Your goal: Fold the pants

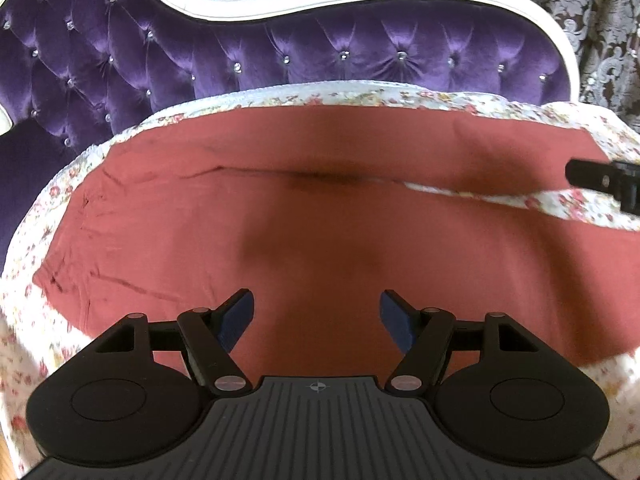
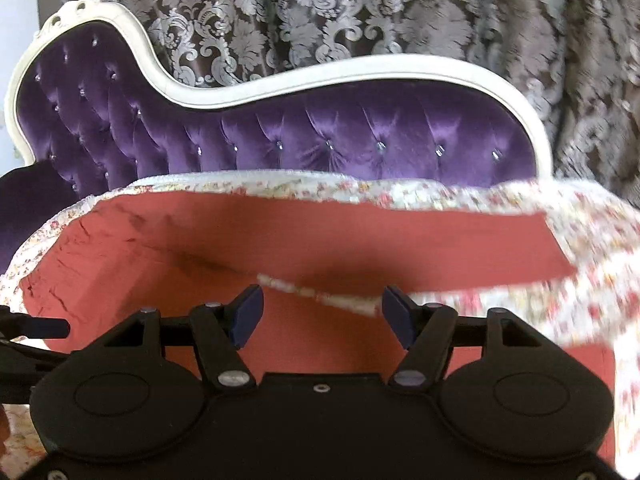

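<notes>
1. Jaws are seen standing apart on both tools: on the left gripper (image 1: 316,320) the blue pads are spread with only red cloth showing in the gap, and nothing is pinched.
2. On the right gripper (image 2: 322,316) the jaws are likewise apart; a strip of floral cover is seen between the tips, but whether it is touched cannot be told, and no grip is shown.
3. One pair of pants (image 1: 320,220) is counted, rust-red, spread flat on the floral cover (image 1: 24,300) over the seat of the purple tufted sofa (image 1: 280,48).
4. The long axis of the pants is laid across both views, left to right, along the sofa back; the waist end is judged to be at the left, where wrinkles are gathered, and the two legs are run to the right.
5. A wedge of floral cover is shown between the legs at the right, right in front of the right gripper.
6. From the left jaws the cloth lies directly below and ahead, so the left hand is judged nearer to the waist, the right nearer to the leg ends.
7. Two grippers and one sofa are counted, with a patterned curtain (image 2: 320,12) behind.
8. No fold is made yet, by the look of it.
</notes>
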`<act>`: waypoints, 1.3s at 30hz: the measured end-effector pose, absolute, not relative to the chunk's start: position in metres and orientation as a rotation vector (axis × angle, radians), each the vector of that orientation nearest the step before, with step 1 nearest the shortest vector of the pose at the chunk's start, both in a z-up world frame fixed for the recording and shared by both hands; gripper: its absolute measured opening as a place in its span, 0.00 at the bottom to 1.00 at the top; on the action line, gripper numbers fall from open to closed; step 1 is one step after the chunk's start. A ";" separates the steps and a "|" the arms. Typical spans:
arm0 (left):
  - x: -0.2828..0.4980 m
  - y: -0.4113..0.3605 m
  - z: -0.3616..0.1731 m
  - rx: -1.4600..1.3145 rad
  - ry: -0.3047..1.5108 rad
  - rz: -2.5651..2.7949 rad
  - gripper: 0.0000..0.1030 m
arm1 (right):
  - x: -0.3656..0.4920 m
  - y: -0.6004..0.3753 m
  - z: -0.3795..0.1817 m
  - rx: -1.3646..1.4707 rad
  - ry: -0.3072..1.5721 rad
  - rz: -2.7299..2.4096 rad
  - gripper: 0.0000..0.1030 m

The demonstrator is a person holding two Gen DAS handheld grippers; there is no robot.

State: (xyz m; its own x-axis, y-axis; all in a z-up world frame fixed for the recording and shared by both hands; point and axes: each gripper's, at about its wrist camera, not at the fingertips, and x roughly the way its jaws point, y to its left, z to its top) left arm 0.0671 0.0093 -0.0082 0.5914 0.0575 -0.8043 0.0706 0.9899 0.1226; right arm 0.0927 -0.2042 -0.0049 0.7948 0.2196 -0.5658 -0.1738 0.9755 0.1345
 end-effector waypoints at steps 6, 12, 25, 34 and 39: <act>0.111 0.020 -0.033 0.152 0.991 0.002 0.66 | 0.173 -0.206 -0.019 0.044 0.662 0.313 0.66; 0.142 0.037 -0.061 0.143 1.059 0.007 0.66 | 0.242 -0.190 -0.045 -0.103 0.704 0.418 0.66; 0.142 0.049 -0.071 0.120 1.056 -0.034 0.69 | 0.350 -0.152 -0.090 -0.356 0.834 0.646 0.65; 0.153 0.049 -0.067 0.114 1.065 -0.050 0.68 | 0.337 -0.158 -0.069 -0.321 0.768 0.628 0.07; 0.163 0.057 -0.042 0.096 1.016 -0.048 0.68 | 0.265 -0.157 -0.029 -0.376 0.614 0.651 0.07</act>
